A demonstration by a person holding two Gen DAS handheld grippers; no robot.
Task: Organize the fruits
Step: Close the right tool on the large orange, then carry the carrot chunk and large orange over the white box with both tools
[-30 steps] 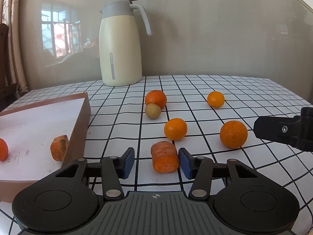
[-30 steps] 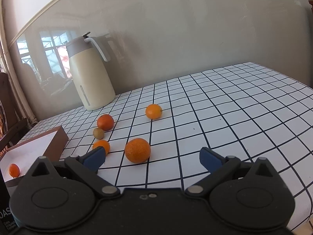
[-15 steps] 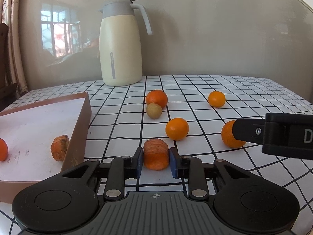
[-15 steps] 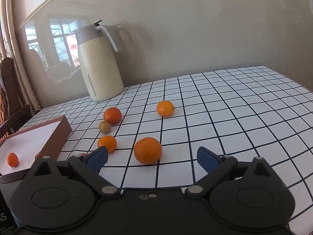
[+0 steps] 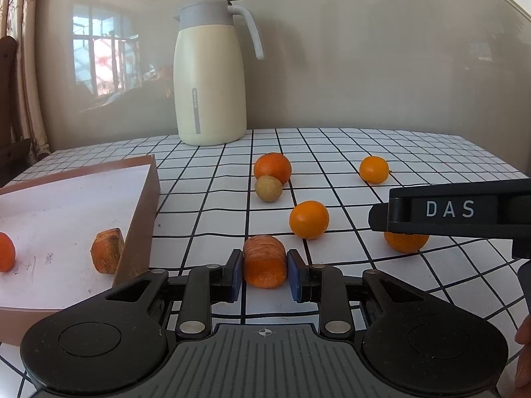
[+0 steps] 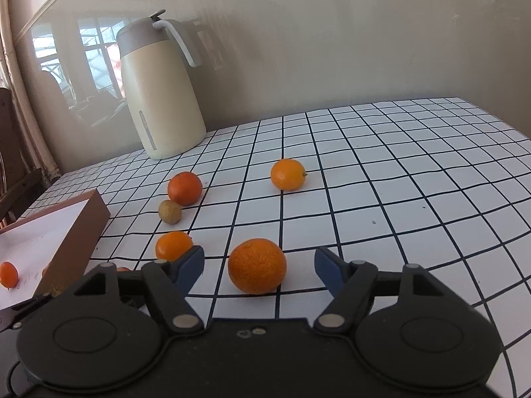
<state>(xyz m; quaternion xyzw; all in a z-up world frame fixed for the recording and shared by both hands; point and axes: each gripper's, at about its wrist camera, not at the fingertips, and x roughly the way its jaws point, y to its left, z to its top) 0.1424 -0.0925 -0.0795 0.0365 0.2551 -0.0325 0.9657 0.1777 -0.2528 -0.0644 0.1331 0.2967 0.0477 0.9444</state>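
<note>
My left gripper (image 5: 264, 273) is shut on a short carrot chunk (image 5: 264, 260) that rests on the checked tablecloth. My right gripper (image 6: 259, 265) is closing around a large rough-skinned orange (image 6: 257, 265); its blue pads stand a little off the fruit on both sides. In the left wrist view the right gripper's black body (image 5: 451, 212) covers most of that orange (image 5: 406, 242). A brown box (image 5: 139, 212) with a white floor at the left holds another carrot chunk (image 5: 107, 254) and a small orange fruit (image 5: 6, 252).
Loose on the cloth are a small orange (image 5: 308, 219), a tan round fruit (image 5: 268, 188), a reddish orange (image 5: 272, 167) and a far orange (image 5: 374, 169). A cream thermos jug (image 5: 210, 76) stands at the back by the wall.
The left jaws closed onto the carrot chunk. My right gripper moved forward over the large orange and its jaws narrowed around it.
</note>
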